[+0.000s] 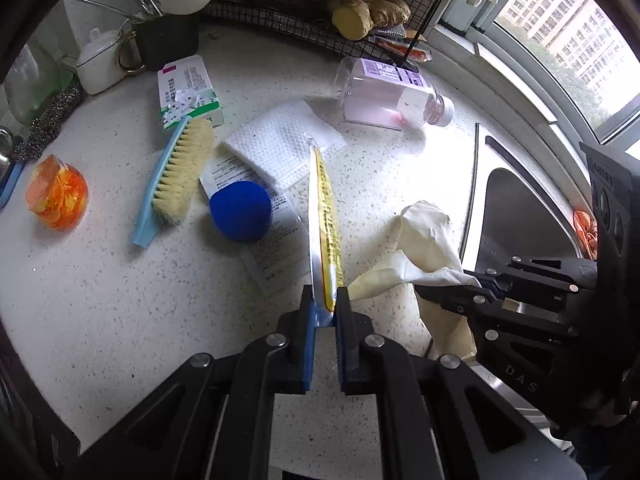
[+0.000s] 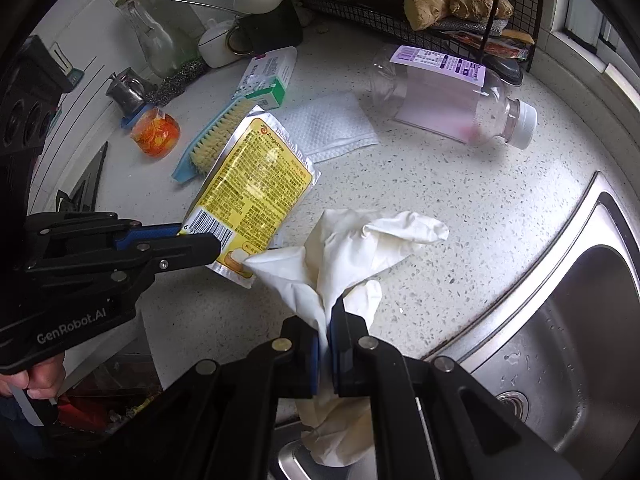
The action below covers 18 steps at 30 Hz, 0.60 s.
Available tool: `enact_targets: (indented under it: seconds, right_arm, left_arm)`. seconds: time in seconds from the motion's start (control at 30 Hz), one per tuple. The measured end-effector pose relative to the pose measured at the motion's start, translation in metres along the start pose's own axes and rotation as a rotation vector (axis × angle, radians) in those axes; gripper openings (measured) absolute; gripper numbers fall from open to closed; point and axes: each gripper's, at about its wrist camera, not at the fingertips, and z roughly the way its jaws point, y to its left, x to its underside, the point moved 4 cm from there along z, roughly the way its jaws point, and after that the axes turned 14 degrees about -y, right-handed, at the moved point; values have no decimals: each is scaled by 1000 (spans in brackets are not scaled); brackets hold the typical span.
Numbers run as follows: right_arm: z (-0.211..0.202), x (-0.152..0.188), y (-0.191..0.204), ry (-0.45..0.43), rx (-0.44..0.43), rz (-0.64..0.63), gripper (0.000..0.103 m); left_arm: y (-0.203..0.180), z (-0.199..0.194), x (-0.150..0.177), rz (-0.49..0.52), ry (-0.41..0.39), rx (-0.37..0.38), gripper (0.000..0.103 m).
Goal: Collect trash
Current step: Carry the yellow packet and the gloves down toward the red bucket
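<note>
My left gripper [image 1: 324,312] is shut on a yellow and silver food packet [image 1: 325,220], seen edge-on and held above the speckled counter; the right wrist view shows the packet's printed face [image 2: 252,184] with the left gripper [image 2: 200,240] clamped on its barcode end. My right gripper [image 2: 325,332] is shut on a crumpled white rubber glove [image 2: 352,244], which hangs over the counter's front edge by the sink. In the left wrist view the right gripper [image 1: 476,284] holds the glove [image 1: 424,240] just right of the packet.
On the counter lie an empty plastic bottle [image 2: 448,96], a white cloth [image 2: 332,124], a scrub brush [image 1: 172,180], a blue ball [image 1: 240,210] on a leaflet, a carton [image 1: 188,92] and an orange jar [image 1: 58,192]. The steel sink [image 2: 568,320] is right; a wire rack [image 2: 440,4] is behind.
</note>
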Motion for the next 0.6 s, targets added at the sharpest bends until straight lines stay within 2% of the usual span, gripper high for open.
enact_targets:
  seconds: [0.37,0.6]
  right_arm:
    - [-29,32,53,-25,-9,-41,4]
    - [-44,66,96,-25,-24,-71,4]
  left_arm:
    - [13,-62,58,27,-33,-12,7]
    - [26,-104,109,11,-60,-32,7]
